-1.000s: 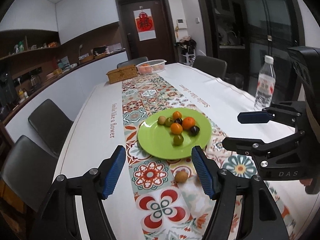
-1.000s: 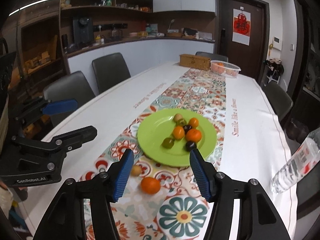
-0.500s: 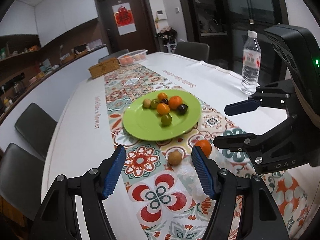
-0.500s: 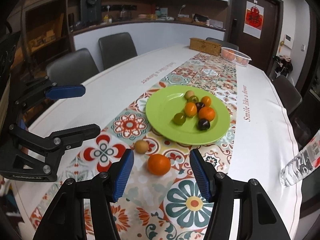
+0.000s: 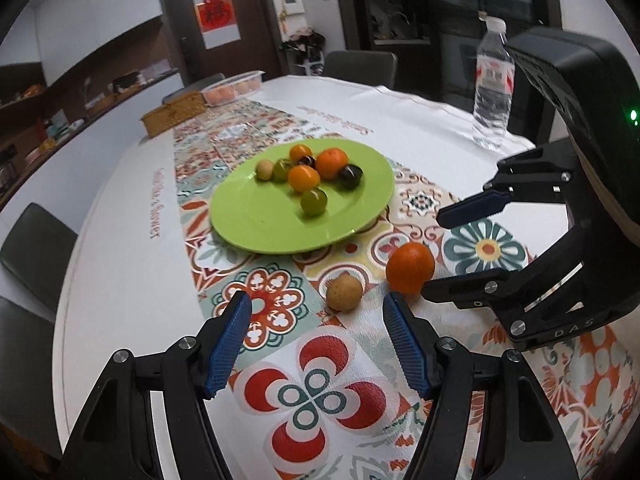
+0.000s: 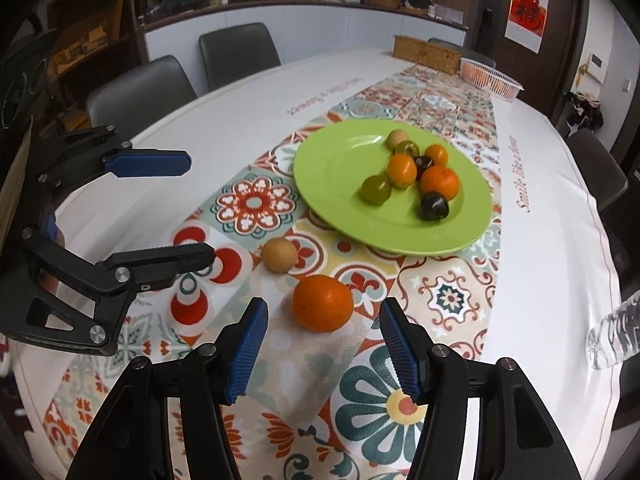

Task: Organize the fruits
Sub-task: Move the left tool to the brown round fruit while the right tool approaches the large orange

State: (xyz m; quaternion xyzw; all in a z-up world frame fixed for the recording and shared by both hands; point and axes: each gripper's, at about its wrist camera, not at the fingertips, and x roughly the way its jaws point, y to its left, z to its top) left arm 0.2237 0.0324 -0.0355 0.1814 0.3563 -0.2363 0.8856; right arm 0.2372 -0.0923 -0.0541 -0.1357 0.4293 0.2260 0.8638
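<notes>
On the patterned runner, just short of the green plate (image 5: 256,236), your two stray fruits wait. Through the left wrist view first: your left gripper (image 5: 316,344) stands half-wide with nothing between its blue pads, and the tan round fruit (image 5: 344,292) lies dead ahead of it, a touch toward the right-hand pad, on the near side of the plate. The orange (image 5: 410,266) sits just beside that fruit, further from the plate's centre, almost against the lower finger of your right gripper (image 5: 444,250). Neither fruit has a long axis to fuss over; both are round, so any line of approach will do.

Now the right wrist view: your right gripper (image 6: 322,344) is moderately open and empty, with the orange (image 6: 322,304) straight ahead between the lines of its pads, clear of both. The tan fruit (image 6: 279,255) lies beyond, nearer the plate (image 6: 320,184), and the left gripper (image 6: 200,208) angles in from the far side.

So each hand has its own fruit. Room is tight only between the two grippers; the plate's near half is bare for landing, and the table edge is well apart.
</notes>
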